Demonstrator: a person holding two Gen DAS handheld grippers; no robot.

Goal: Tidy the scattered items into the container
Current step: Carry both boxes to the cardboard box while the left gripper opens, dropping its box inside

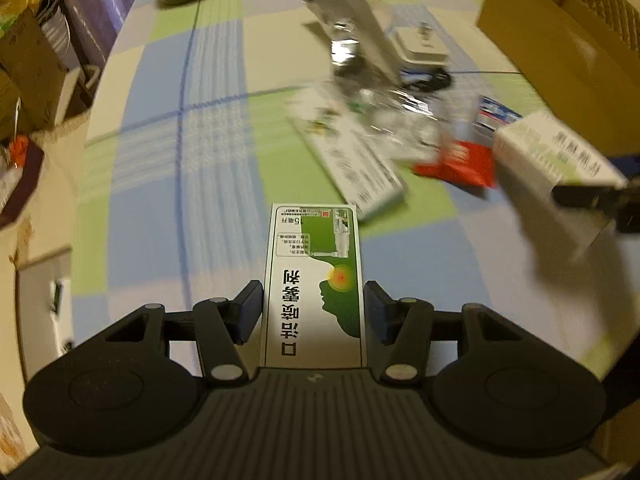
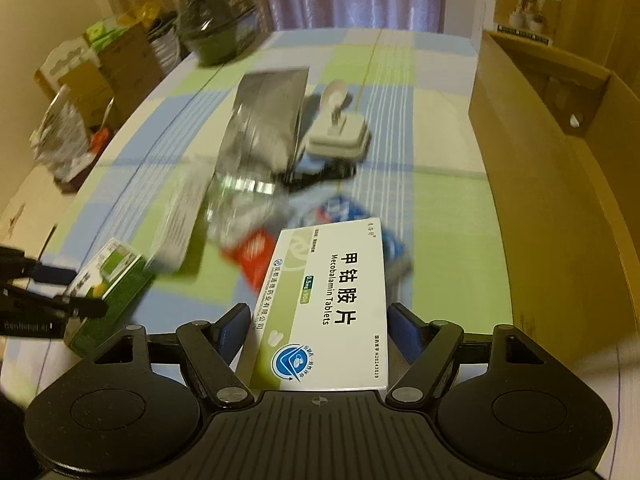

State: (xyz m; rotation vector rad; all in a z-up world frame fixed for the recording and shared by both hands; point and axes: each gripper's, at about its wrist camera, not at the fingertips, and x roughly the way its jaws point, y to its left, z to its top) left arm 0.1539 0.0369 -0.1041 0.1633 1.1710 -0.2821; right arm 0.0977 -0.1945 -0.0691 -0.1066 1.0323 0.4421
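My left gripper [image 1: 314, 308] is shut on a green-and-white spray box [image 1: 314, 264], held lengthwise above the checked tablecloth. My right gripper [image 2: 320, 328] is shut on a white Mecobalamin tablet box [image 2: 328, 304], also lifted. Each view catches the other gripper: the right gripper [image 1: 588, 200] at the right edge, the left gripper [image 2: 76, 296] at the left edge. An open cardboard box [image 2: 552, 184] stands on the right side of the table. A foil pouch [image 2: 268, 120], a white adapter [image 2: 340, 132], a long white box [image 1: 352, 160], a red packet [image 1: 460, 164] and a blue packet [image 2: 344, 208] lie scattered, blurred.
A dark green pot [image 2: 216, 36] sits at the table's far left corner. Cartons and bags [image 2: 80, 92] crowd the floor off the left edge. A black cable [image 1: 432, 80] lies under the adapter. Bare cloth [image 1: 180, 160] stretches along the left half.
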